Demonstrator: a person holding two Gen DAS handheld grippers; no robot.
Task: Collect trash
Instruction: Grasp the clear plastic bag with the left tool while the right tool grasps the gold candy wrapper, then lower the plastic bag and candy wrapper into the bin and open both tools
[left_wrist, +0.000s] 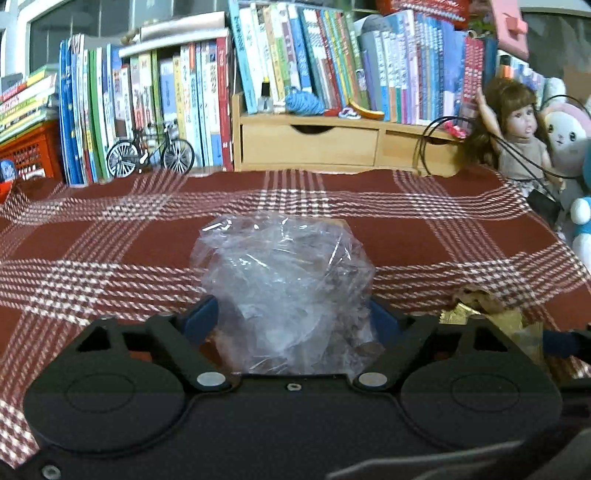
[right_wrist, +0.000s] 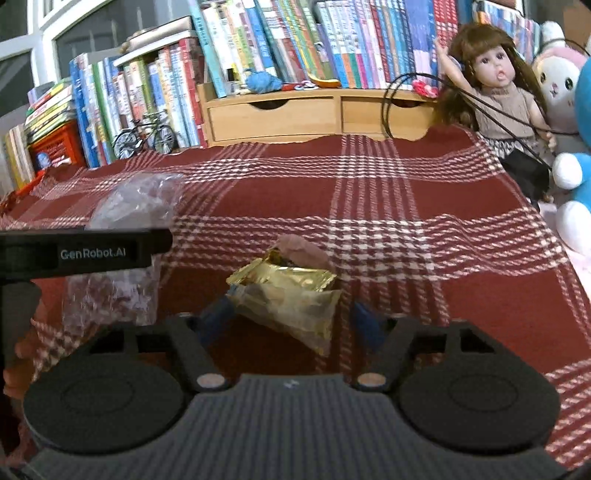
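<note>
left wrist: clear plastic bag between left tongs

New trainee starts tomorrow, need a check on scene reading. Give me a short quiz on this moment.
1. True or false: the wrapper lies between the fingers of the right gripper.
2. What sits between the fingers of the left gripper? A doll; B bag; C bicycle.
3. Fill in: in the left wrist view, the wrapper lies to the bag's ____.

Key: 1 true; 2 B; 3 right.
</note>
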